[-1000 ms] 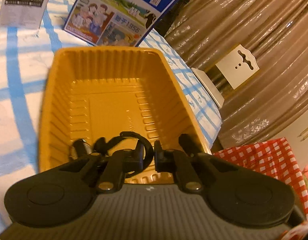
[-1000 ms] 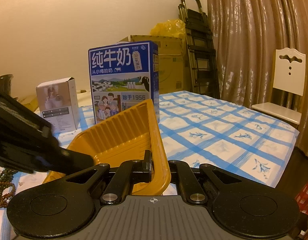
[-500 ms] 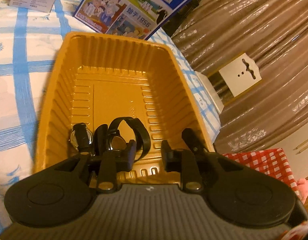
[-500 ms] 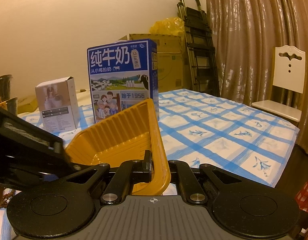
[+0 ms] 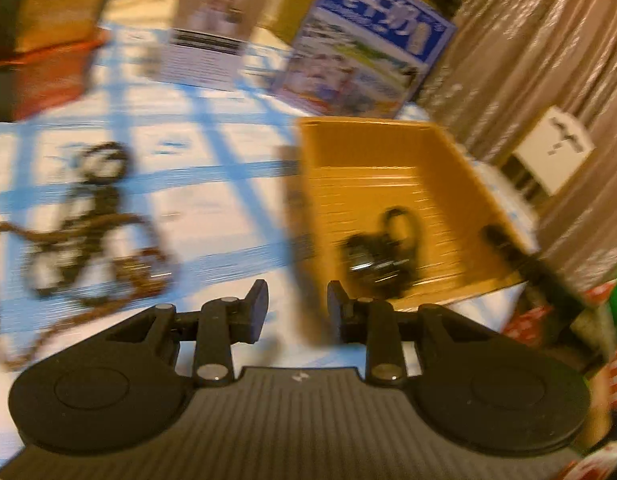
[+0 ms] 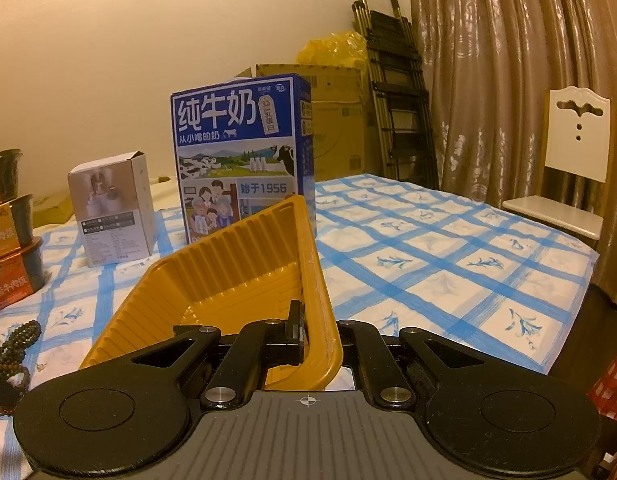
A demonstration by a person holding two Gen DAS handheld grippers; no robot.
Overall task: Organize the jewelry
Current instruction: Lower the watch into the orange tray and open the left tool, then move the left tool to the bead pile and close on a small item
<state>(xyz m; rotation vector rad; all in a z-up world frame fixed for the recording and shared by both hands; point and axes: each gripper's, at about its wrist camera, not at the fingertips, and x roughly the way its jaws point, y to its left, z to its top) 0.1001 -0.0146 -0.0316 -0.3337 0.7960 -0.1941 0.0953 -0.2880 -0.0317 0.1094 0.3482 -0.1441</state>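
The yellow plastic tray rests on the blue-checked tablecloth, and a black wristwatch lies inside it near the front. My left gripper hovers over the cloth left of the tray, its jaws opening with nothing between them. A blurred tangle of bead strings and bracelets lies to its left. My right gripper is shut on the near right wall of the tray. Brown beads show at the left edge of the right wrist view.
A blue milk carton and a small white box stand behind the tray. Stacked food tubs sit at far left. A white chair, curtain and folded ladder are beyond the table's right edge.
My left gripper let go of the watch in the tray, opened, and swung left out of the tray toward the bead pile. The right gripper kept still on the tray wall.
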